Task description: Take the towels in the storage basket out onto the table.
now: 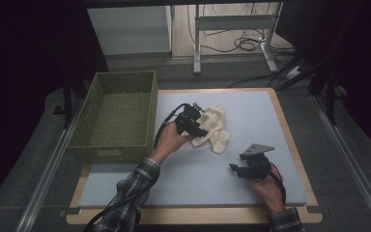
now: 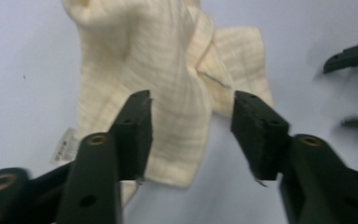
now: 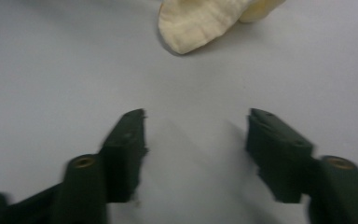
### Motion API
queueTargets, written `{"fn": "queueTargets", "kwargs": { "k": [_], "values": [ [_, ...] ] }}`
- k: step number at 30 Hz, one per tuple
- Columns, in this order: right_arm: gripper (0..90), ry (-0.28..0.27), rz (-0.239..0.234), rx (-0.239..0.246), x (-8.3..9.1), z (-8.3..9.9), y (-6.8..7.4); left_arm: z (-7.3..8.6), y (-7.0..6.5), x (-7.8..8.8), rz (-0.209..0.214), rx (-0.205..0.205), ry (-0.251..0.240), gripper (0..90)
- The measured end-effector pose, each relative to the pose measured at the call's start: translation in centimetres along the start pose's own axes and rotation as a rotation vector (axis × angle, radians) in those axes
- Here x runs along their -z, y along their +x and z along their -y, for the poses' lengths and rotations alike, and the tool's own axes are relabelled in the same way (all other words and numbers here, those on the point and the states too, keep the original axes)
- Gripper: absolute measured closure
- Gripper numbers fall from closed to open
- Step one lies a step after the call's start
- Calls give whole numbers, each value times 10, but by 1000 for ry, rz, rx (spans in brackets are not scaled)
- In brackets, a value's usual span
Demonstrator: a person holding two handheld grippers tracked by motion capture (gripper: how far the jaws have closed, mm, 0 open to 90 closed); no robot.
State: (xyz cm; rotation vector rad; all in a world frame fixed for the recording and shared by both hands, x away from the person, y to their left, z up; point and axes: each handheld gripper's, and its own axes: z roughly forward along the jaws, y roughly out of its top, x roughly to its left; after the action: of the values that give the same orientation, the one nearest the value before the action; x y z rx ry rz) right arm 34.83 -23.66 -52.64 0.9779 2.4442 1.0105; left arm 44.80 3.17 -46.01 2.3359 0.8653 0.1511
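Reaching over the pale grey worktop (image 1: 251,104), the person has the left gripper (image 1: 199,126) at the crumpled cream cloth (image 1: 215,126), which lies a little left of the middle of the mat, just right of the green woven basket (image 1: 99,96). Seen along the left gripper's own view, its fingers (image 2: 137,126) stand apart with a fold of the cloth (image 2: 168,88) hanging between them; the left one sits against the fabric, the right one is clear of it, so nothing is pinched yet. The right gripper (image 1: 236,169) rests low at the near right of the mat, well apart from the cloth, its fingers (image 3: 128,140) also apart over bare mat, with an edge of the cloth (image 3: 200,23) lying farther off. To my eye the step in hand is taking hold of the cloth with the left gripper. The next move calls for closing on that fold firmly enough to carry the whole piece, then lifting it; the empty basket close by looks the likely place for it, though that is my guess.
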Motion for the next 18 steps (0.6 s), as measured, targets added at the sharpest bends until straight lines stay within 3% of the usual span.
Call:
{"fn": "queueTargets", "kwargs": {
  "k": [1, 2, 4, 7, 9, 13, 18],
  "values": [
    [474, 0, 0, 0, 0, 0, 0, 5, -2, 1, -2, -5, -1, 531],
    [496, -1, -11, 2, 0, -2, -1, 9, -4, 1, -3, -10, -6, 587],
    [578, -9, -54, 1, -1, -10, -2, 17, -4, 1, -5, -12, -6, 618],
    [618, -16, -79, 13, -3, -20, -3, 32, -4, -3, -3, 12, -25, 619],
    [661, -14, -114, 41, -9, -39, -4, 43, -2, -9, 2, 31, -33, 549],
    [666, -4, -158, 50, -24, -56, -6, 52, -1, -17, 10, 51, -49, 490],
    [643, 42, -146, 71, -45, -61, -6, 61, -2, -31, -49, 25, -50, 481]
  ]
}}
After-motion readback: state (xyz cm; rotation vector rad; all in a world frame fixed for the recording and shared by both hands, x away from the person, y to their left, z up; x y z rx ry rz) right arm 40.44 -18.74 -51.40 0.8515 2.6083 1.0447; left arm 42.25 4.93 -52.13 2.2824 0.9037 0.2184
